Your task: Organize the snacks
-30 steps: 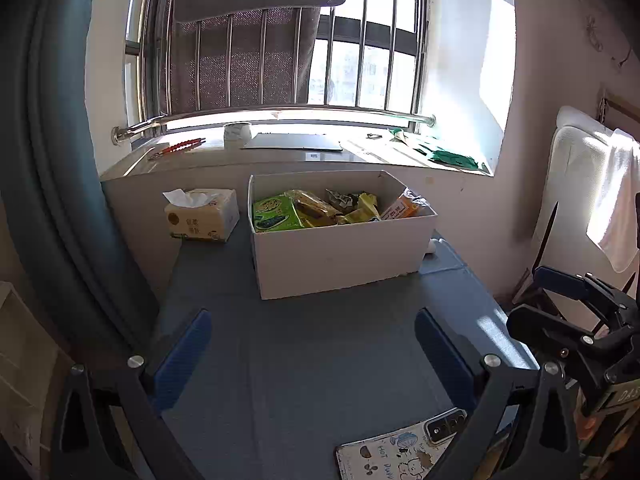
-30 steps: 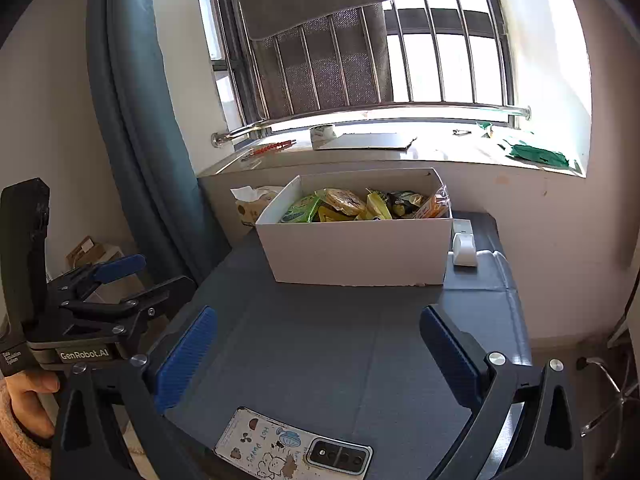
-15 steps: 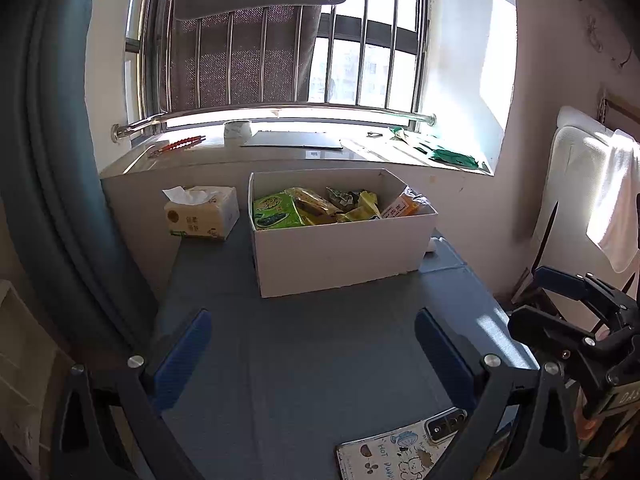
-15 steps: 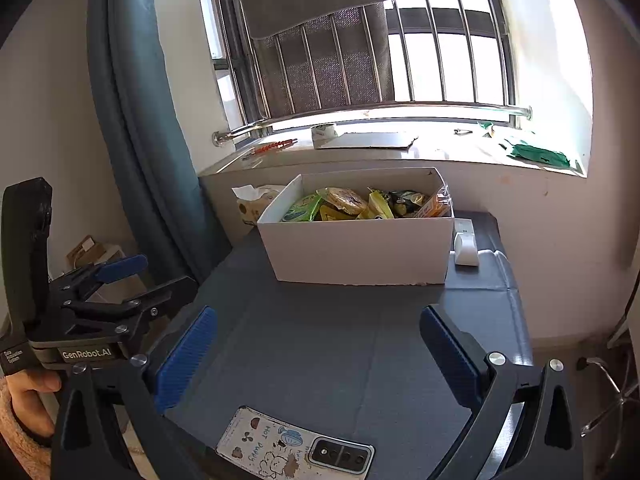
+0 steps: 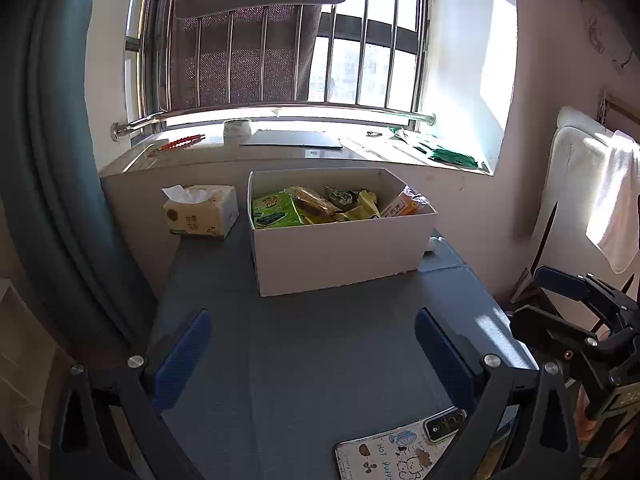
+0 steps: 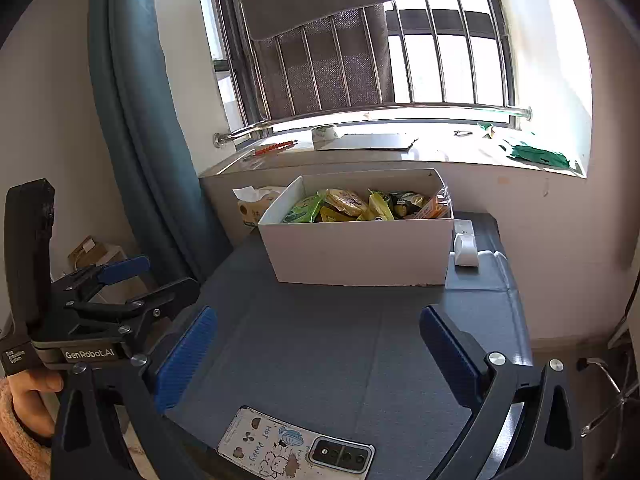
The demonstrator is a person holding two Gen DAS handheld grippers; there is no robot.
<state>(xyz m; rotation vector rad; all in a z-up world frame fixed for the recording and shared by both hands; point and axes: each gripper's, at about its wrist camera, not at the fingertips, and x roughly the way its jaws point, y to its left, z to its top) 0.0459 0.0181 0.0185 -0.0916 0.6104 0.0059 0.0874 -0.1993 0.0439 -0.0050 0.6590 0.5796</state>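
Note:
A white cardboard box (image 5: 340, 252) stands at the far side of the grey table (image 5: 312, 352), under the window sill. It holds several snack packets (image 5: 316, 210), green, yellow and orange. The box (image 6: 360, 254) and its snacks (image 6: 368, 204) also show in the right wrist view. My left gripper (image 5: 312, 356) is open and empty, well short of the box. My right gripper (image 6: 320, 354) is open and empty, also well short of it. Each gripper shows at the edge of the other's view, the right one (image 5: 576, 320) and the left one (image 6: 120, 292).
A tissue box (image 5: 200, 212) sits left of the white box. A phone in a cartoon case (image 6: 296, 448) lies at the table's near edge. A small white device (image 6: 466, 248) lies right of the box. A blue curtain (image 6: 132, 120) hangs at the left.

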